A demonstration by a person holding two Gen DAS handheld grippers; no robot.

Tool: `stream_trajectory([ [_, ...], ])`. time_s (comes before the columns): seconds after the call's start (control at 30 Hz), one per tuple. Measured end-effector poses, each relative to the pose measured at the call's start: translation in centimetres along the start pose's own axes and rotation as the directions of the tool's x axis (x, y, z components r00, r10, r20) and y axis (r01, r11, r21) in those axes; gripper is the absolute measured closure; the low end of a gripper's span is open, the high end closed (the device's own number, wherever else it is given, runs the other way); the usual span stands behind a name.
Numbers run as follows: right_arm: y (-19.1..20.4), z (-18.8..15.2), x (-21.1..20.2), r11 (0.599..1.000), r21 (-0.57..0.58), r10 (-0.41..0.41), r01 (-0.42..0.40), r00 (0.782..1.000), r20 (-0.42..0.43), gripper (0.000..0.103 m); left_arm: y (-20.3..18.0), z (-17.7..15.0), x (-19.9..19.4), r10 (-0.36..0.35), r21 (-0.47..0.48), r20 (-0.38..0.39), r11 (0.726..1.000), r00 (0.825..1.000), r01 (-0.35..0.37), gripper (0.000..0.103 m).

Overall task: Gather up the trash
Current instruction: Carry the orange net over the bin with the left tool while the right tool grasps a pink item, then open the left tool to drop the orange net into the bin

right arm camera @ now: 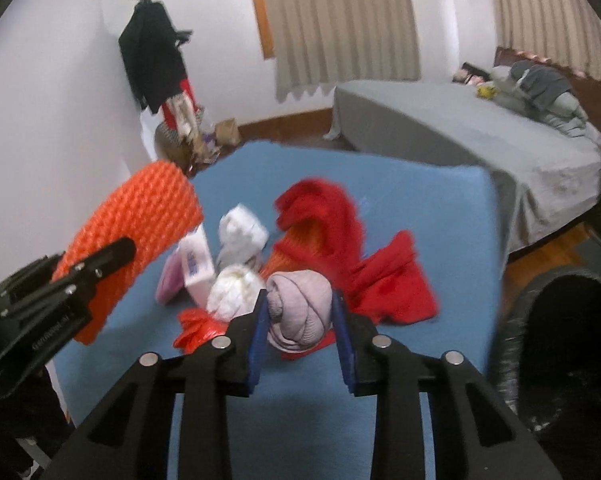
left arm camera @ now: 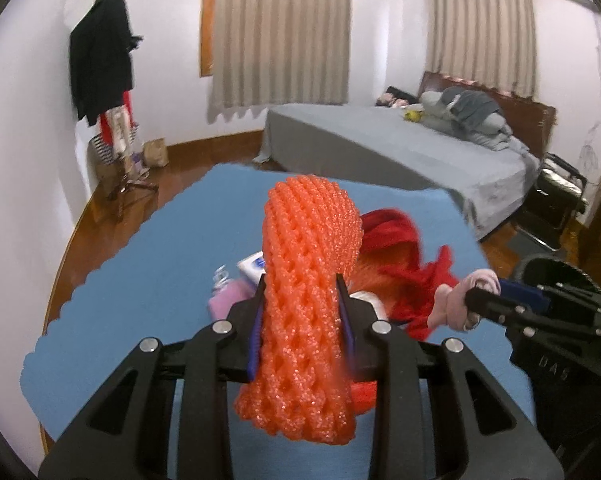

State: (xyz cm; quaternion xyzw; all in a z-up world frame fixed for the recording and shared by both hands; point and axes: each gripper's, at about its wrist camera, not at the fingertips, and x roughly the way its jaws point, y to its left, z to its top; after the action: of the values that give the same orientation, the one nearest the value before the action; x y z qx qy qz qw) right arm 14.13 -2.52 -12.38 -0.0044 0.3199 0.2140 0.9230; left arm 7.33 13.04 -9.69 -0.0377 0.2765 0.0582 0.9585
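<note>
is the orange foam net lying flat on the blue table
No, the orange foam net is clamped between the left gripper's fingers, above the blue table.

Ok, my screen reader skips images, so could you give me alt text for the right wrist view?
The right tongs close on a rolled pale pink sock over a blue table. Crumpled tissues, red cloth and a red bag lie around it, while the left tongs hold an orange foam net.
</note>
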Motion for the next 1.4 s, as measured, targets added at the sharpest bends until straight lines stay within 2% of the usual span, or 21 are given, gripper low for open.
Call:
stream_trajectory([
  [0.2, -4.1, 0.4, -4.2, 0.995, 0.061, -0.086, 0.082, 0.995, 0.06, 0.072, -4.7, 0.7, -0.8, -0.101, 0.058, 0.011, 0.993, 0.995, 0.1, 0.074],
  [0.33, -7.3, -0.4, -6.4, 0.982, 0.099, -0.168, 0.16, 0.983, 0.072, 0.072, -8.2, 0.6, -0.7, -0.177, 0.097, -0.009, 0.979, 0.984, 0.177, 0.074],
  [0.57, -13.8, -2.7, -9.3, 0.93, 0.198, -0.322, 0.309, 0.946, 0.036, 0.072, -15.4, -0.1, -0.4, -0.321, 0.174, -0.062, 0.929, 0.945, 0.327, 0.074],
  [0.7, -16.9, -4.4, -10.7, 0.894, 0.245, -0.389, 0.376, 0.921, 0.007, 0.072, -18.5, -0.5, 0.1, -0.377, 0.206, -0.094, 0.898, 0.922, 0.388, 0.074],
  [0.93, -20.3, -6.4, -12.2, 0.852, 0.291, -0.45, 0.435, 0.893, -0.02, 0.072, -23.3, -1.0, 1.1, -0.457, 0.235, -0.141, 0.846, 0.878, 0.478, 0.074],
  [1.0, -20.9, -6.5, -12.6, 0.843, 0.304, -0.459, 0.445, 0.888, -0.028, 0.068, -24.8, -1.2, 1.6, -0.479, 0.236, -0.158, 0.831, 0.864, 0.504, 0.074],
  [1.07, -21.3, -7.0, -12.9, 0.834, 0.306, -0.472, 0.46, 0.881, -0.037, 0.068, -26.3, -1.3, 2.1, -0.506, 0.233, -0.179, 0.811, 0.844, 0.536, 0.07],
  [1.13, -21.8, -7.3, -13.3, 0.827, 0.309, -0.484, 0.47, 0.875, -0.037, 0.06, -27.1, -1.4, 2.6, -0.523, 0.228, -0.193, 0.799, 0.83, 0.556, 0.059],
  [1.17, -21.9, -7.4, -13.6, 0.82, 0.311, -0.494, 0.48, 0.868, -0.037, 0.057, -27.8, -1.5, 2.9, -0.535, 0.224, -0.202, 0.79, 0.82, 0.57, 0.057],
  [1.2, -22.1, -7.5, -13.8, 0.814, 0.315, -0.503, 0.488, 0.863, -0.036, 0.052, -27.9, -1.6, 3.1, -0.537, 0.223, -0.207, 0.788, 0.818, 0.574, 0.054],
  [1.27, -22.6, -7.5, -14.3, 0.807, 0.323, -0.513, 0.494, 0.858, -0.032, 0.05, -28.4, -1.8, 3.5, -0.541, 0.224, -0.219, 0.782, 0.812, 0.582, 0.051],
  [1.37, -22.8, -7.4, -14.9, 0.8, 0.326, -0.527, 0.503, 0.85, -0.02, 0.039, -28.4, -2.0, 3.9, -0.538, 0.219, -0.219, 0.786, 0.814, 0.578, 0.04],
  [1.4, -22.7, -7.2, -14.9, 0.8, 0.325, -0.529, 0.505, 0.848, -0.016, 0.035, -28.2, -1.9, 3.9, -0.537, 0.216, -0.218, 0.788, 0.815, 0.576, 0.031],
])
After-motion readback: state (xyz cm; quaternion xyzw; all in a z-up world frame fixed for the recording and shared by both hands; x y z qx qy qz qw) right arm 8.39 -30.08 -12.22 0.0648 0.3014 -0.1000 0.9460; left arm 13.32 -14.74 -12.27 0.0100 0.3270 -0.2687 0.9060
